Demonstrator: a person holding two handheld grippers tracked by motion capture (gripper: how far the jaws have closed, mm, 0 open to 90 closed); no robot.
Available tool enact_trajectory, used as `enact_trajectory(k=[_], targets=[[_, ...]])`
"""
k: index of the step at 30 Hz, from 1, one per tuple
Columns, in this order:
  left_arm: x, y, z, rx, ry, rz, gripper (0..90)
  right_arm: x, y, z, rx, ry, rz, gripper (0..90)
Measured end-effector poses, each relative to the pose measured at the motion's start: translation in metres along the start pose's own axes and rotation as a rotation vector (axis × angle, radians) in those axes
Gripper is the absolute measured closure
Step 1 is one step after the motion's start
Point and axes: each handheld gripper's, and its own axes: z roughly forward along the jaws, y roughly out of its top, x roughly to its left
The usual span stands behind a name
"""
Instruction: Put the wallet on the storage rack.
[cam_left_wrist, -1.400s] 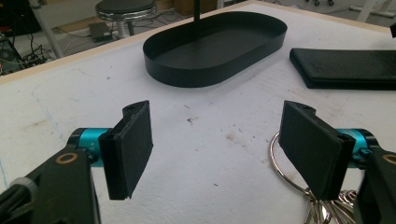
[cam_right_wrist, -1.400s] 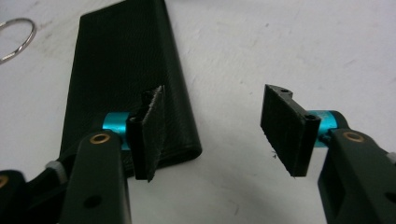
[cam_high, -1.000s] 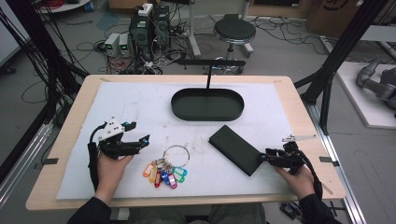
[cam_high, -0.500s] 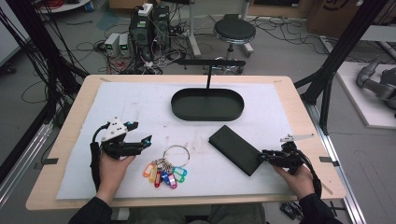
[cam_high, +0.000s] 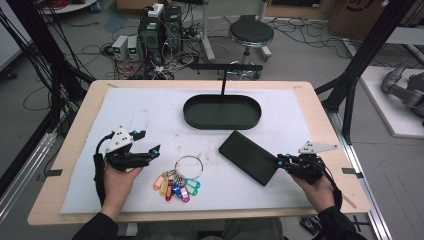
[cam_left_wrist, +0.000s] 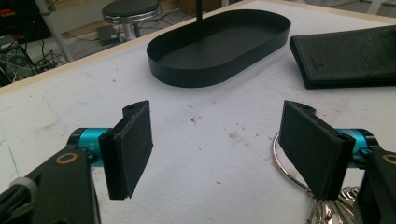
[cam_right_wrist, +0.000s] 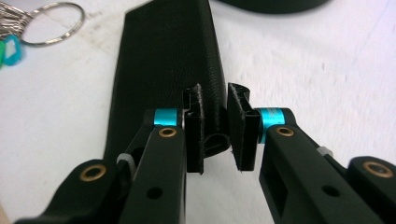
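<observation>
A black wallet (cam_high: 248, 156) lies on the white mat right of centre, and my right gripper (cam_high: 280, 161) is shut on its near right corner. In the right gripper view the jaws have just been closing, and the pads (cam_right_wrist: 194, 121) now pinch the wallet (cam_right_wrist: 163, 56) edge between them. My left gripper (cam_high: 150, 141) rests at the mat's left, open, with bare mat between its wide-set pads (cam_left_wrist: 128, 149). A key ring with several coloured tags (cam_high: 177, 180) lies just right of it. Its metal ring (cam_left_wrist: 285, 163) shows beside the right pad.
A black oval tray (cam_high: 222, 117) with an upright post and crossbar (cam_high: 225, 67) stands at the middle back, with its wall (cam_left_wrist: 210, 70) ahead of the left gripper. The white mat (cam_high: 150, 110) covers most of the wooden table (cam_high: 320, 100). Beyond the far edge are a stool (cam_high: 250, 32) and cables.
The right gripper's jaws have closed on the wallet's corner and the hand has risen slightly. The left hand, keys and tray have not moved.
</observation>
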Motion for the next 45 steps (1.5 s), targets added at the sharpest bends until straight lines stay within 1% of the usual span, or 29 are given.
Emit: enact_trajectory(k=[2, 3, 4, 7, 11, 14, 15, 18, 22, 24, 30, 34, 36, 39, 42, 43, 45], targets=[[0.000, 0.000, 0.000, -0.005, -0.003, -0.005, 26.0, 0.003, 0.002, -0.001, -0.023, 0.000, -0.028, 78.9], [0.000, 0.000, 0.000, -0.006, -0.008, -0.009, 26.0, 0.006, 0.004, -0.002, -0.038, 0.001, -0.053, 79.1], [0.000, 0.000, 0.000, -0.012, -0.014, -0.018, 26.0, 0.006, 0.004, -0.002, -0.038, 0.001, -0.053, 79.1], [0.001, 0.001, 0.000, -0.032, -0.042, -0.048, 26.0, 0.009, 0.005, -0.002, -0.048, -0.004, -0.085, 79.1], [0.000, 0.005, 0.005, -0.043, -0.080, -0.058, 25.9, 0.013, 0.006, -0.004, -0.068, 0.001, -0.125, 79.2], [-0.003, 0.009, 0.011, -0.039, -0.109, -0.055, 25.6, 0.016, 0.006, -0.006, -0.078, 0.003, -0.155, 79.2], [-0.004, 0.011, 0.014, -0.040, -0.122, -0.057, 25.2, 0.017, 0.007, -0.006, -0.083, 0.004, -0.169, 79.2], [-0.008, 0.016, 0.024, -0.043, -0.189, -0.081, 24.4, 0.020, 0.007, -0.008, -0.096, 0.006, -0.200, 79.2], [-0.014, 0.026, 0.037, -0.037, -0.232, -0.086, 22.8, 0.023, 0.006, -0.010, -0.110, 0.013, -0.233, 79.3], [-0.017, 0.031, 0.043, -0.035, -0.256, -0.096, 22.8, 0.023, 0.006, -0.011, -0.114, 0.018, -0.242, 79.3], [-0.025, 0.045, 0.061, -0.024, -0.313, -0.086, 22.8, 0.025, 0.006, -0.013, -0.127, 0.030, -0.267, 79.4], [-0.030, 0.052, 0.075, -0.024, -0.358, -0.096, 22.8, 0.027, 0.006, -0.014, -0.135, 0.042, -0.285, 79.5], [-0.032, 0.054, 0.082, -0.016, -0.370, -0.095, 22.8, 0.027, 0.006, -0.014, -0.142, 0.049, -0.298, 79.5], [-0.035, 0.055, 0.092, -0.007, -0.396, -0.112, 22.8, 0.029, 0.006, -0.016, -0.149, 0.063, -0.313, 79.6], [-0.037, 0.057, 0.099, -0.012, -0.420, -0.122, 22.8, 0.029, 0.005, -0.017, -0.154, 0.079, -0.329, 79.6], [-0.039, 0.058, 0.101, -0.014, -0.428, -0.119, 22.8, 0.030, 0.005, -0.018, -0.156, 0.086, -0.332, 79.6], [-0.041, 0.058, 0.103, -0.015, -0.426, -0.107, 22.8, 0.029, 0.005, -0.018, -0.158, 0.095, -0.338, 79.6]])
